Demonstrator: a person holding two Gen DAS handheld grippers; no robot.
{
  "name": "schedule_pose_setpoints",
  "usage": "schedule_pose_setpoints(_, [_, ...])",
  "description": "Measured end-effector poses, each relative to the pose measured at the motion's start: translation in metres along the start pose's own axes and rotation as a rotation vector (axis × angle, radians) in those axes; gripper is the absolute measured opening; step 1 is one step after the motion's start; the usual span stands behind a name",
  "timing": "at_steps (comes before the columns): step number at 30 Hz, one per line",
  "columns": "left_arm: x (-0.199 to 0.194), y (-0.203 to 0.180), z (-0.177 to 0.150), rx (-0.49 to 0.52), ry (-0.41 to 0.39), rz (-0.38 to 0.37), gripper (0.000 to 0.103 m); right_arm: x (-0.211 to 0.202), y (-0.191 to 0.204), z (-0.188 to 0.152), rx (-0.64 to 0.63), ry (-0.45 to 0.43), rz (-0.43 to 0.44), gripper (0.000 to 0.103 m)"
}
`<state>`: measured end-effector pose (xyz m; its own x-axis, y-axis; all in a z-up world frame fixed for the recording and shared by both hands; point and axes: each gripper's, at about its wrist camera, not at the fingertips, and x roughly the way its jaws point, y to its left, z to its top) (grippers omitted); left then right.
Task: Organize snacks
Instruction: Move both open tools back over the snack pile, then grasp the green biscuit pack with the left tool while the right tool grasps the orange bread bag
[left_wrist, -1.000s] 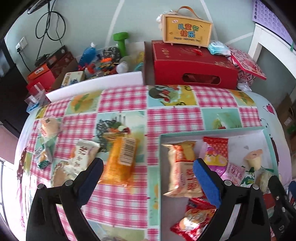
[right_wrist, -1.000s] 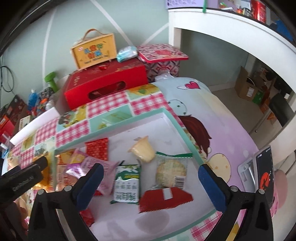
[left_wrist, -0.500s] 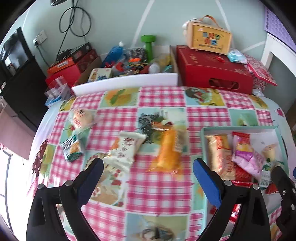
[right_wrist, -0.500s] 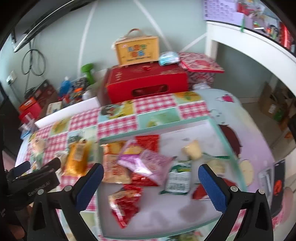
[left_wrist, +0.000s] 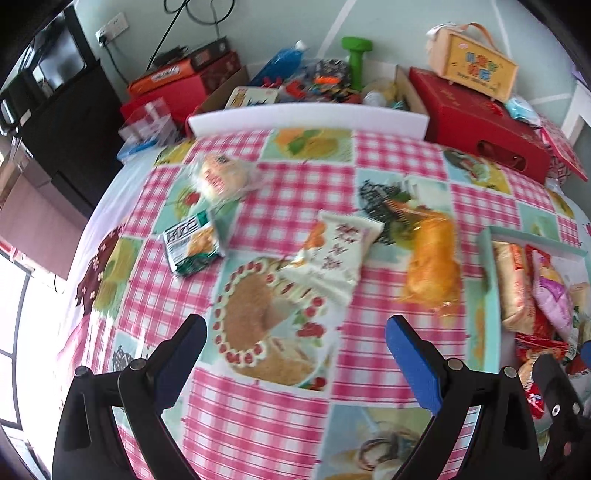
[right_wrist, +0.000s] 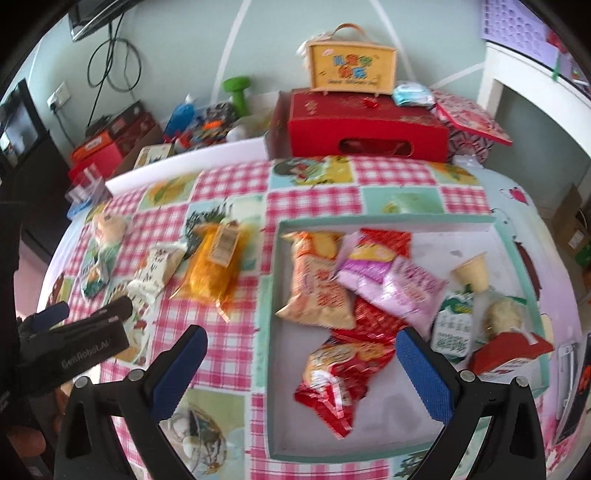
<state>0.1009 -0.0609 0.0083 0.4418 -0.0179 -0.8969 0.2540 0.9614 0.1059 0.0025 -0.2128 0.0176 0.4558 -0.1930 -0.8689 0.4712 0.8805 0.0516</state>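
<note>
Left gripper (left_wrist: 295, 354) is held with jaws wide apart, nothing between them, above the pink checked tablecloth (left_wrist: 295, 192). Right gripper (right_wrist: 301, 354) is likewise spread and empty, held over the near-left part of the teal-rimmed tray (right_wrist: 388, 220).

4 snacks are seen loose on the cloth, left of the tray:
- orange wrapped cake (left_wrist: 430, 267), nearest the tray, not touching its rim
- white packet with red print (left_wrist: 332, 260), just beside the orange one
- green-and-white cracker packet (left_wrist: 192, 243), further left
- round bun in clear wrap (left_wrist: 221, 175), far-left, blurred

Inside the tray, a pile is seen: an orange-tan chip bag (right_wrist: 317, 282), pink-purple packets (right_wrist: 391, 280) overlapping it, red packets partly buried beneath, and a red-and-gold bag (right_wrist: 343, 373) at the near side, partly behind the right gripper's right finger. At the right end are a small pudding cup (right_wrist: 472, 273), a green-white packet (right_wrist: 454, 325), a round cookie in wrap (right_wrist: 502, 317) and a red wedge-shaped pack (right_wrist: 513, 350).

Packet text is too smeared by motion blur to be read. In the left wrist view the tray is cut off at the right edge. The far clutter behind the table is not resolved beyond a red gift box (right_wrist: 369, 122) with a yellow carry case (right_wrist: 351, 70) on top.
</note>
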Motion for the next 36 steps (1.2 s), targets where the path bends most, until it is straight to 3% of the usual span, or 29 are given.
schedule_pose_setpoints(13, [0.017, 0.066, 0.013, -0.155, 0.040, -0.101, 0.097, 0.017, 0.044, -0.005, -0.071, 0.023, 0.034, 0.103])
schedule_pose_setpoints(24, [0.045, 0.114, 0.037, -0.261, 0.075, -0.175, 0.097, 0.027, 0.060, 0.027, -0.043, 0.007, 0.050, 0.100])
schedule_pose_setpoints(29, [0.055, 0.127, 0.054, -0.242, 0.082, -0.122, 0.097, 0.033, 0.068, 0.047, -0.048, 0.011, 0.052, 0.099])
schedule_pose_setpoints(36, [0.072, 0.135, 0.073, -0.218, 0.111, -0.131, 0.097, 0.054, 0.075, 0.065, -0.049, 0.052, 0.074, 0.088])
